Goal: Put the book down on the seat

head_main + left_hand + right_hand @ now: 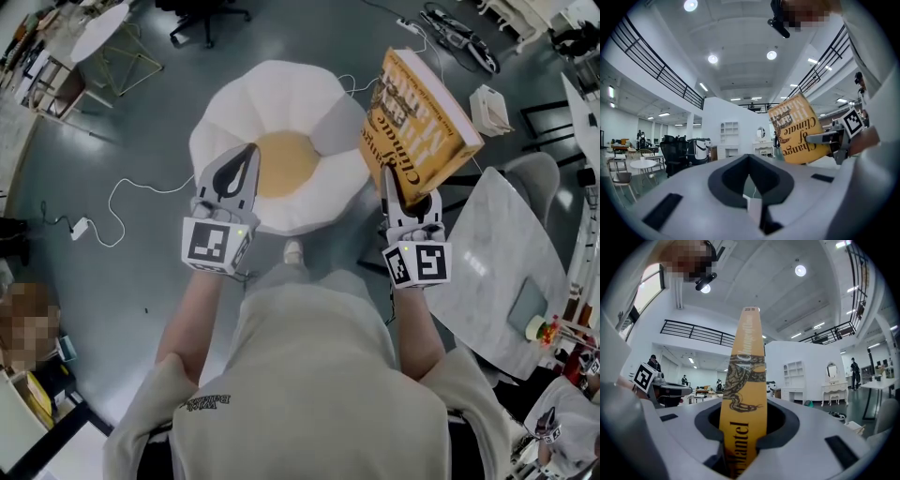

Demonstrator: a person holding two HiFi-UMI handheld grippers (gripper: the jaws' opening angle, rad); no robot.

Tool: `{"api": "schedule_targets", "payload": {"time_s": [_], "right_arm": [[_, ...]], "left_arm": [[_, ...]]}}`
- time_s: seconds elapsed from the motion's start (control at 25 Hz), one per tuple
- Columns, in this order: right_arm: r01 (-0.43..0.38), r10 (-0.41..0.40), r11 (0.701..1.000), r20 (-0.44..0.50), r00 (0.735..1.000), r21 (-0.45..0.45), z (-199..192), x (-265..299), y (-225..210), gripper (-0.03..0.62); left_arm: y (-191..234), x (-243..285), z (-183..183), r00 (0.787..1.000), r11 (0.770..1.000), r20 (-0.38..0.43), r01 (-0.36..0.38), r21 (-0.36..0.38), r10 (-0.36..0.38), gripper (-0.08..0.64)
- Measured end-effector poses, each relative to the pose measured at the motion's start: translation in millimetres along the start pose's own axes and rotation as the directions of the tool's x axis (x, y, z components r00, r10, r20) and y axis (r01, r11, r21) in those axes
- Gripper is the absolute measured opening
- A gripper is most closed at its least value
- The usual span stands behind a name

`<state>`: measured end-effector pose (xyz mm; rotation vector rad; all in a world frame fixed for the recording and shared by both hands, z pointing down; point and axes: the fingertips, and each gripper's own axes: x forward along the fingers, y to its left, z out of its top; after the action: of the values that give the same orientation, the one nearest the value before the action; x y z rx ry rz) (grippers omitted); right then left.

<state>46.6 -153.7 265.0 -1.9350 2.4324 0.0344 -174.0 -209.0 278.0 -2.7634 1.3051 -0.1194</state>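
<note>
An orange-yellow book point(417, 117) stands upright with my right gripper point(409, 193) shut on its lower edge, to the right of the seat and above the floor. In the right gripper view its spine point(745, 380) rises from between the jaws of that gripper point(743, 405). The seat point(281, 103) is a round white cushion with a yellow centre, on the floor ahead of me. My left gripper point(250, 152) hangs over the seat's near left edge, shut and holding nothing. The left gripper view shows that gripper point(749, 157) in front, and the book point(799, 133) off to the right.
A marble-topped table point(497, 272) stands close on my right, with a grey chair point(534, 178) behind it. A white cable point(112, 211) trails over the dark floor at the left. A small round table point(98, 28) and a wire frame stand at the far left.
</note>
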Motion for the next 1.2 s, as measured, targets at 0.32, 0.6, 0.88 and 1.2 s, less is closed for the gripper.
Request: {"api": "schedule_targets", "payload": {"time_s": [0.32,0.6,0.88,1.2], "right_arm": [[-0.012,0.012,1.0,-0.016,1.0,-0.007,1.3,25.0,-1.9,0.144],[-0.033,0.033,0.999,-0.04,0.999,-0.007,0.1,37.1,-24.6,0.144],[-0.054,0.057,0.998,-0.071,0.996,0.04,-15.4,48.2,-46.5,0.144],[-0.052,0.067,0.993,-0.14,0.988,0.11,-61.9,65.3,-64.1,0.144]], "left_arm": [[12.3,16.2,-2.9,1.0,1.0,-0.012,0.001,-0.017,-0.001,0.011],[9.2,36.9,-1.2,0.999,0.999,-0.041,-0.023,-0.036,0.022,0.011],[0.4,58.5,-4.9,0.998,0.998,-0.052,-0.04,-0.045,0.037,0.011],[-5.2,84.4,-35.5,0.995,0.998,-0.093,-0.048,-0.041,0.044,0.011]]}}
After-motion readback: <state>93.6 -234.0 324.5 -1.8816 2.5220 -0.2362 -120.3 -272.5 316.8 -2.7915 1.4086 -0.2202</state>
